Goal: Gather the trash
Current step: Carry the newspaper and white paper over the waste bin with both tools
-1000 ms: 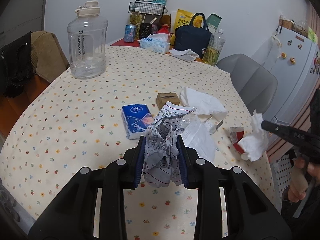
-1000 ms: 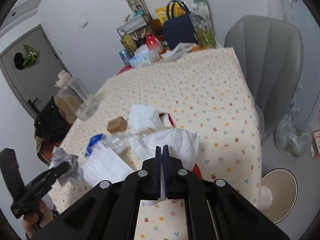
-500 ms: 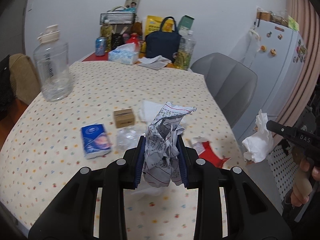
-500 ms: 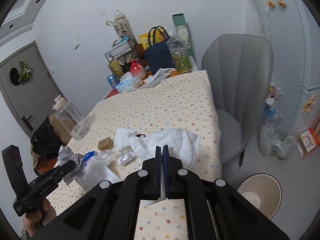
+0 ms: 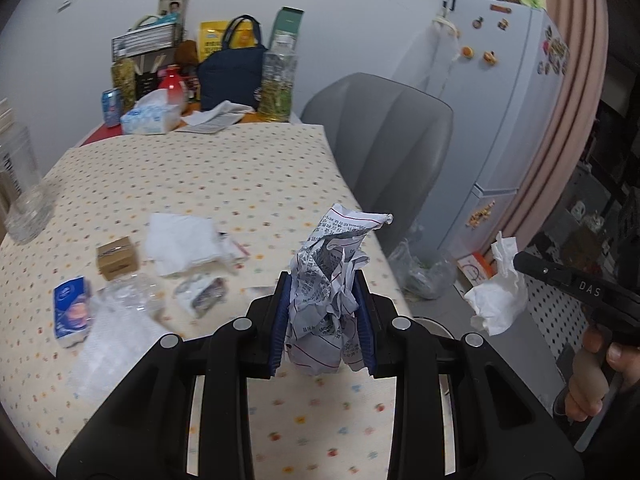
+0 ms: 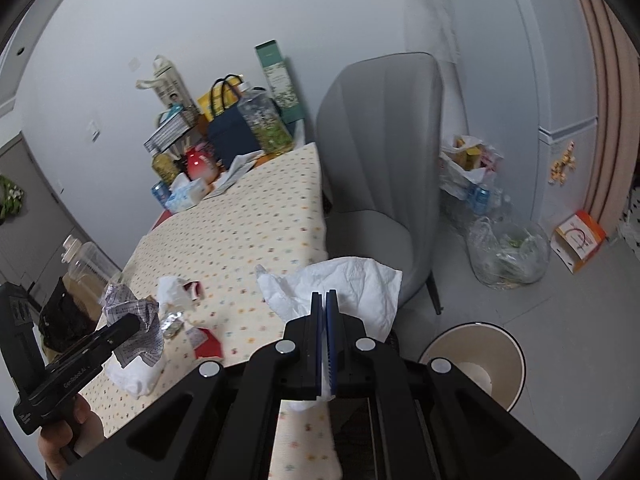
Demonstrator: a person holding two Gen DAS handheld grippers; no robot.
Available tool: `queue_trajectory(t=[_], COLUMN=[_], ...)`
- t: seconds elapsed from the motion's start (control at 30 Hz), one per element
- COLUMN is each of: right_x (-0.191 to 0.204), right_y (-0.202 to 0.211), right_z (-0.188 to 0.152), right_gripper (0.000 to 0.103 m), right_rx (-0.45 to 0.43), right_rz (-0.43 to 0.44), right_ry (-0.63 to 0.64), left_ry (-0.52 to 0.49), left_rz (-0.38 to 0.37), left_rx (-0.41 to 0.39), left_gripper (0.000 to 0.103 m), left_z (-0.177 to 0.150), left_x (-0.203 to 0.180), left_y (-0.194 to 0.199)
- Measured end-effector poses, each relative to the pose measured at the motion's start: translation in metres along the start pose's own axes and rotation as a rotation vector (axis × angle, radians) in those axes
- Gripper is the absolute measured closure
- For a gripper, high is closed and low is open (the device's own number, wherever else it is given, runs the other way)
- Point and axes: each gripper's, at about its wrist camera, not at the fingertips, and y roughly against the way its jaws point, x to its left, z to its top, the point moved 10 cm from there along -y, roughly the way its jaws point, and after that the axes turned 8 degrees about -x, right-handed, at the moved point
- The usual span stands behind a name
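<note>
Claws (image 5: 324,320) (image 6: 324,320) grip crumpled paper (image 5: 328,280) and tissue (image 6: 352,284) near table edge (image 6: 322,216); open floor (image 6: 500,312) beyond.

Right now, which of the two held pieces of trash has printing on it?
The crumpled paper in the left tongs: it is covered in black print with red lines. The tissue pinched in the right tongs is plain white.

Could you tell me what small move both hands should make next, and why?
Probably carry both grippers on to above the round bin on the floor past the table's edge. The left gripper is shut on a crumpled printed paper and the right gripper on a white tissue, both lifted off the table, and neither is over the bin yet.
</note>
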Motion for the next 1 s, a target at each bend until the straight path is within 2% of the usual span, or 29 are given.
queue_trajectory(t=[0.53,0.9,1.0], right_x=[-0.127,-0.191,-0.209], right_y=[-0.030,-0.068,-0.085], right_z=[-0.034,-0.071,-0.085], right_gripper=[0.099,0.099,0.096], right_rx=[0.053,0.128,0.154], right_rz=[-0.113,-0.147,-0.176], right_ry=[-0.157,-0.266,-0.291], left_ry=[-0.106,-0.142,-0.151], left_rz=[-0.103,-0.116,-0.114], left_rx=[0.151,0.256,0.276], left_gripper=[0.073,0.073,0.073], left_z=[-0.028,-0.056,-0.061], left_x=[-0.110,-0.148,-0.154], left_y=[-0.087,-0.136,-0.145])
